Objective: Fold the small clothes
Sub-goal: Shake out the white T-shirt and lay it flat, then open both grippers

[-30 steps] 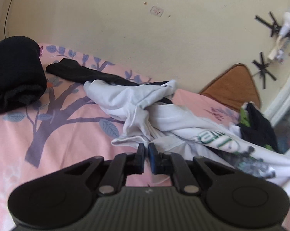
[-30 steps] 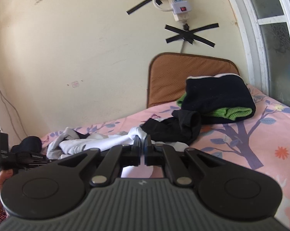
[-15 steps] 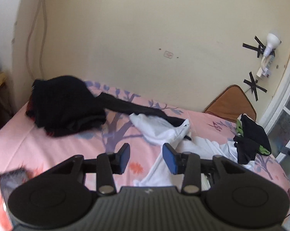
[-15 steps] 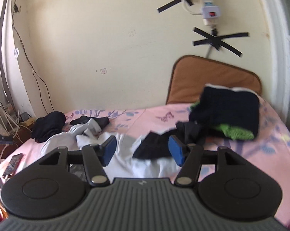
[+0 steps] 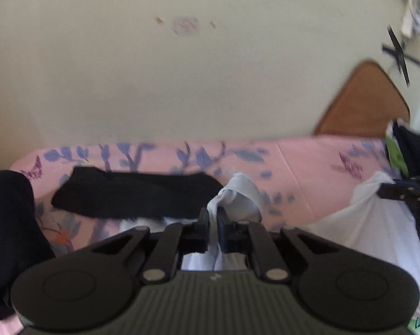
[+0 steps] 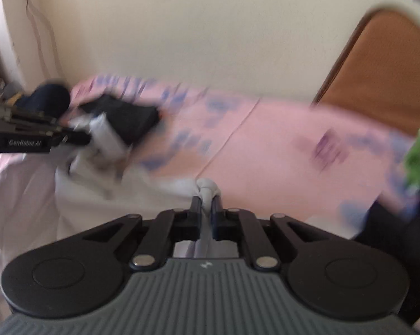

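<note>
A white garment (image 5: 363,223) lies spread on the pink flowered bed sheet (image 5: 307,167). My left gripper (image 5: 213,217) is shut on a bunched corner of the white garment (image 5: 235,192). My right gripper (image 6: 206,205) is shut on another bunched corner of the same garment (image 6: 207,188), and the cloth (image 6: 98,184) stretches between the two. Each gripper shows in the other's view: the right one (image 5: 405,191) at the far right, the left one (image 6: 37,136) at the far left. The right wrist view is blurred by motion.
A flat black garment (image 5: 131,195) lies on the sheet just beyond my left gripper. A dark pile (image 5: 9,223) sits at the left. A black and green folded pile (image 5: 405,150) and a brown headboard (image 5: 369,100) are at the right. The wall (image 5: 182,69) is close behind.
Half a second ago both grippers were open and raised above the bed. Now both are low and shut on corners of the white garment, which is pulled out between them.
</note>
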{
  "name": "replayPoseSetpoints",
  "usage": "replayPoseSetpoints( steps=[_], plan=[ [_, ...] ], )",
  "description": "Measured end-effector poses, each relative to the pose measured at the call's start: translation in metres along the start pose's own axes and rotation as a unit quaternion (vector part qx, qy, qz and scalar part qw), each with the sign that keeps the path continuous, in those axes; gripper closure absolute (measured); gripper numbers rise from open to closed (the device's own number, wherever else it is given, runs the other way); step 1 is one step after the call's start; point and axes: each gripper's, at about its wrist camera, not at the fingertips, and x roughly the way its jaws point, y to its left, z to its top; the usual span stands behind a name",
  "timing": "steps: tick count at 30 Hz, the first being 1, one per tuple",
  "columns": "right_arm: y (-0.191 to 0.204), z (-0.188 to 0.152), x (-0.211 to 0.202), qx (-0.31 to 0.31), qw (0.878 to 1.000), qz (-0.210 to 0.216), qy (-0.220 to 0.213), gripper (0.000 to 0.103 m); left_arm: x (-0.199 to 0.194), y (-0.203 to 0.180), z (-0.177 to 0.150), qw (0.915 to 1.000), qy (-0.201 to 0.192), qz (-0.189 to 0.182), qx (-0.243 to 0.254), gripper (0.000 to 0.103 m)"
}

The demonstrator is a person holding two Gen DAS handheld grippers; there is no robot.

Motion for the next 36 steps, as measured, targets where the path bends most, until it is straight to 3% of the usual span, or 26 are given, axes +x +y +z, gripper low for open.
replayPoseSetpoints(
  steps=[3, 5, 6, 8, 10, 13, 15, 18, 22, 26, 30, 33, 36],
  plan=[
    [-0.038, 0.035, -0.025, 0.048, 0.990, -0.073, -0.110, 0.093, -0.009, 0.018, 0.020, 0.9940, -0.083, 0.043, -0.056, 0.097],
    [-0.053, 0.046, -0.013, 0.066, 0.981, -0.118, -0.135, 0.093, 0.011, 0.017, 0.023, 0.9894, -0.084, 0.097, -0.069, 0.092],
    [-0.058, 0.047, 0.000, 0.074, 0.979, -0.136, -0.130, 0.090, 0.024, 0.017, 0.021, 0.9892, -0.068, 0.108, -0.072, 0.090],
    [-0.066, 0.044, 0.035, 0.069, 0.983, -0.153, -0.074, 0.078, 0.045, 0.023, 0.013, 0.9895, -0.015, 0.121, -0.077, 0.082],
    [-0.072, 0.035, 0.037, 0.069, 0.984, -0.156, -0.048, 0.073, 0.036, 0.034, -0.001, 0.9895, -0.010, 0.109, -0.095, 0.082],
    [-0.085, 0.016, -0.016, 0.120, 0.984, -0.097, -0.085, 0.070, 0.002, 0.042, -0.021, 0.9906, -0.017, 0.104, -0.087, 0.067],
    [-0.087, 0.004, -0.049, 0.135, 0.982, -0.084, -0.098, 0.064, -0.029, 0.045, -0.036, 0.9928, -0.027, 0.098, -0.063, 0.060],
    [-0.087, -0.023, -0.093, 0.127, 0.982, -0.103, -0.094, 0.050, -0.071, 0.046, -0.062, 0.9957, -0.024, 0.088, -0.018, 0.041],
    [-0.098, -0.059, -0.123, 0.137, 0.977, -0.151, -0.069, 0.043, -0.105, 0.050, -0.108, 0.9976, 0.020, 0.064, -0.015, 0.038],
    [-0.105, -0.096, -0.141, 0.212, 0.972, -0.093, -0.039, 0.042, -0.126, 0.062, -0.150, 0.9950, 0.054, 0.079, -0.030, 0.025],
    [-0.068, -0.118, -0.140, 0.243, 0.970, 0.024, -0.004, 0.039, -0.137, 0.072, -0.173, 0.9915, 0.084, 0.073, -0.067, 0.025],
    [-0.029, -0.124, -0.133, 0.229, 0.970, 0.082, 0.015, 0.036, -0.152, 0.065, -0.187, 0.9924, 0.087, 0.061, -0.062, 0.030],
    [-0.003, -0.123, -0.137, 0.201, 0.975, 0.090, 0.011, 0.032, -0.161, 0.055, -0.196, 0.9928, 0.090, 0.059, -0.052, 0.045]
  ],
)
